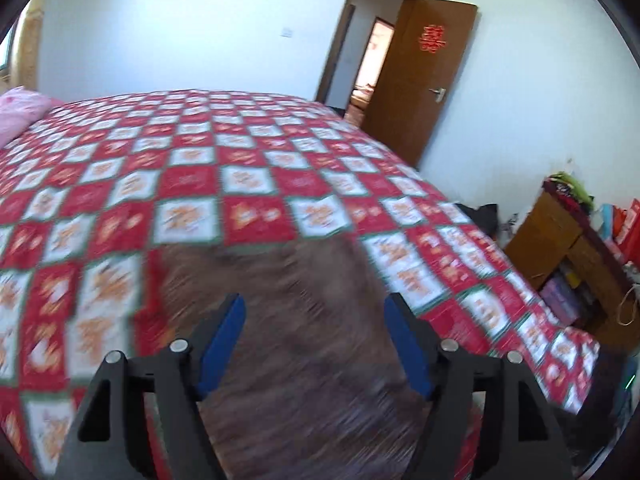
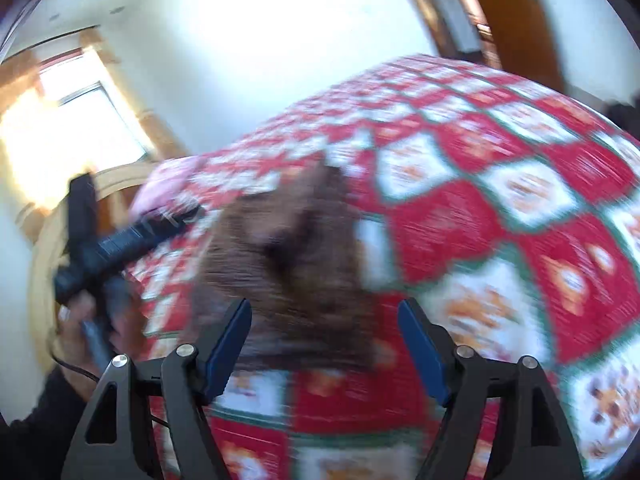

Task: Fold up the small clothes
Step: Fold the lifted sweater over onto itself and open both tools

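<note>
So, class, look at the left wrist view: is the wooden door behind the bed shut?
No. The wooden door stands swung open beyond the bed, and another room shows through the doorway.

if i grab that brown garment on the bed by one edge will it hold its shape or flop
Probably flop: the brown garment lies rumpled on the bedspread, one part peaked up, so it looks like soft cloth. It seems light for its size. Both the left tongs and right tongs are open, so nothing supports it.

A small brown garment [image 1: 288,320] lies on the bed, blurred in both views. From the right wrist view it [image 2: 288,264] looks rumpled, one corner poking up.
</note>
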The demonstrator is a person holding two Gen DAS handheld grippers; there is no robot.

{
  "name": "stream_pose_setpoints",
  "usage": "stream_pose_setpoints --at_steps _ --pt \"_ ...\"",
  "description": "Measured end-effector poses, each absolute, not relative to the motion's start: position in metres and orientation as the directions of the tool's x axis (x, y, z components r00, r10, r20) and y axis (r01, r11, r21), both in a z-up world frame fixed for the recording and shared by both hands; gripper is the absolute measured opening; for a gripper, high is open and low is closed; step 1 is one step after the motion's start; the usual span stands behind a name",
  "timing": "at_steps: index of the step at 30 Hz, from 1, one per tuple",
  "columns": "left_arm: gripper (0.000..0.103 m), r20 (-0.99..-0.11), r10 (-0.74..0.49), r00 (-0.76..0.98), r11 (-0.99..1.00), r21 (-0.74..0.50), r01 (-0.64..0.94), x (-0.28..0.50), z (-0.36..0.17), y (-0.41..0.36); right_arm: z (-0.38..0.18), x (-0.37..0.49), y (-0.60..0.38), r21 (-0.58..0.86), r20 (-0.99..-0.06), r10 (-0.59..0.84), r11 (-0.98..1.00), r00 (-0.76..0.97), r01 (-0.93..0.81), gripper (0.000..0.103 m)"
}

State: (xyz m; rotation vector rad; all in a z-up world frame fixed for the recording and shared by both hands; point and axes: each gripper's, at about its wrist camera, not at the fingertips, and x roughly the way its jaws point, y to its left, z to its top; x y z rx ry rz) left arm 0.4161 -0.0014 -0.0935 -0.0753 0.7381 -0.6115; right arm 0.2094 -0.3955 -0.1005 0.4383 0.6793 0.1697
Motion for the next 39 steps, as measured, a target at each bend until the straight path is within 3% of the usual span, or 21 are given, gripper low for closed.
stream_pose_setpoints --at_steps 2,5,6,12,14,15,16,18,22,28,29,30,36,38,39 --pt "0.075 -0.626 -0.514 0.587 0.848 -0.265 0.460 0.408 -0.110 0.017 -0.095 0.221 -0.371 0.371 -0.584 0.281 0.927 0.761 -0.057 0.068" --pt "0.075 -0.675 -0.465 0.573 0.874 -0.244 0.421 0.399 -0.136 0.028 -0.106 0.247 -0.347 0.319 -0.652 0.279 0.945 0.705 -0.078 0.023" --pt "0.075 -0.688 -0.459 0.562 0.875 -0.243 0.418 0.396 -0.145 0.027 -0.113 0.255 -0.348 0.316 -0.687 0.261 0.948 0.679 -0.044 0.003" --pt "0.075 -0.704 -0.412 0.578 0.882 -0.149 0.447 0.376 -0.165 0.013 -0.130 0.234 -0.386 0.342 -0.760 0.215 0.935 0.613 0.096 0.003" --pt "0.084 -0.711 -0.403 0.576 0.877 -0.119 0.467 0.373 -0.166 0.010 -0.133 0.232 -0.390 0.358 -0.754 0.232 0.930 0.614 0.088 0.003" --pt "0.085 -0.713 -0.399 0.577 0.875 -0.108 0.472 0.371 -0.168 0.010 -0.133 0.235 -0.392 0.352 -0.753 0.222 0.931 0.619 0.094 0.012" --pt "0.085 -0.718 -0.400 0.569 0.872 -0.105 0.479 0.372 -0.170 0.007 -0.127 0.238 -0.394 0.338 -0.753 0.202 0.935 0.626 0.106 0.030" --pt "0.085 -0.723 -0.406 0.559 0.869 -0.117 0.481 0.372 -0.172 0.010 -0.113 0.244 -0.399 0.335 -0.728 0.180 0.935 0.662 0.114 0.052" --pt "0.088 -0.710 -0.441 0.550 0.863 -0.166 0.477 0.371 -0.175 0.020 -0.087 0.278 -0.407 0.344 -0.683 0.175 0.933 0.709 0.102 0.052" --pt "0.099 -0.706 -0.436 0.557 0.862 -0.152 0.483 0.368 -0.177 0.017 -0.110 0.384 -0.394 0.361 -0.754 0.243 0.929 0.610 0.075 0.051" --pt "0.099 -0.708 -0.437 0.555 0.862 -0.153 0.484 0.368 -0.178 0.016 -0.119 0.394 -0.393 0.374 -0.767 0.266 0.925 0.583 0.071 0.045" --pt "0.100 -0.707 -0.440 0.554 0.860 -0.155 0.485 0.368 -0.178 0.017 -0.125 0.401 -0.390 0.375 -0.776 0.266 0.924 0.572 0.079 0.008" --pt "0.101 -0.703 -0.449 0.551 0.857 -0.165 0.487 0.367 -0.178 0.019 -0.134 0.397 -0.388 0.254 -0.788 0.114 0.956 0.604 0.150 0.009" --pt "0.102 -0.704 -0.449 0.550 0.855 -0.161 0.493 0.366 -0.178 0.017 -0.134 0.398 -0.384 0.185 -0.793 0.071 0.974 0.605 0.128 0.013" --pt "0.103 -0.705 -0.449 0.548 0.854 -0.160 0.494 0.367 -0.178 0.017 -0.131 0.399 -0.381 0.146 -0.796 0.039 0.981 0.603 0.130 0.021"
